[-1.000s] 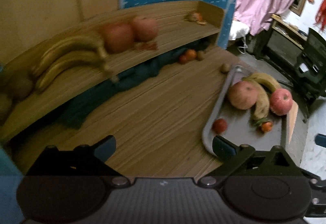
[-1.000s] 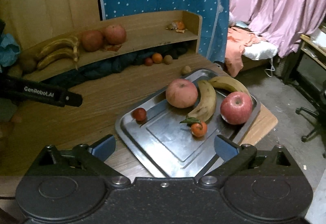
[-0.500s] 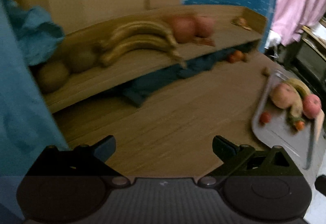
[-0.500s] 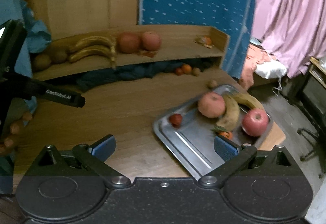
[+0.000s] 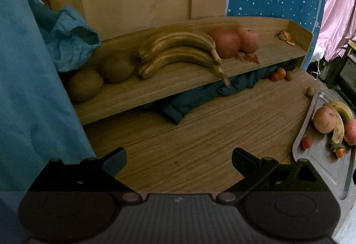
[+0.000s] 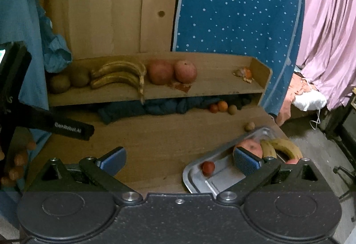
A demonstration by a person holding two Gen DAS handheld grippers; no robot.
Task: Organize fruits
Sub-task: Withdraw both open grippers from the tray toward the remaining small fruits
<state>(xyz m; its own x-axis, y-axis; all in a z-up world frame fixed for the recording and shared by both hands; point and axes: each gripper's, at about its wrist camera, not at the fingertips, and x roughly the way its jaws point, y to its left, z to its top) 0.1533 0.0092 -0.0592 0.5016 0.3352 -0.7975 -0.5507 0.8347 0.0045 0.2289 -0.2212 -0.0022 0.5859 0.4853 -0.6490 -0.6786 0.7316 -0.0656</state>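
Observation:
On the wooden shelf (image 5: 182, 79) lie two kiwis (image 5: 84, 85), a bunch of bananas (image 5: 178, 53) and two red apples (image 5: 225, 43). A metal tray (image 5: 320, 164) at the right holds an apple (image 5: 326, 119), bananas (image 5: 338, 130), a small red fruit (image 5: 306, 142) and a tangerine (image 5: 340, 151). My left gripper (image 5: 179, 158) hangs open and empty over the bare tabletop. My right gripper (image 6: 179, 158) is open too, with its right finger over the tray (image 6: 200, 179); the same shelf fruit (image 6: 120, 76) lies ahead of it.
Small fruits (image 5: 280, 74) lie under the shelf beside a dark blue cloth (image 5: 200, 97), and a kiwi (image 5: 309, 91) rests by the tray's corner. Peel scraps (image 5: 286, 37) sit at the shelf's right end. A person's blue clothing (image 5: 29, 88) fills the left side.
Both cameras swung left and pulled back. The tray slid toward the right edge and the shelf fruit moved to the centre. Both grippers stayed open.

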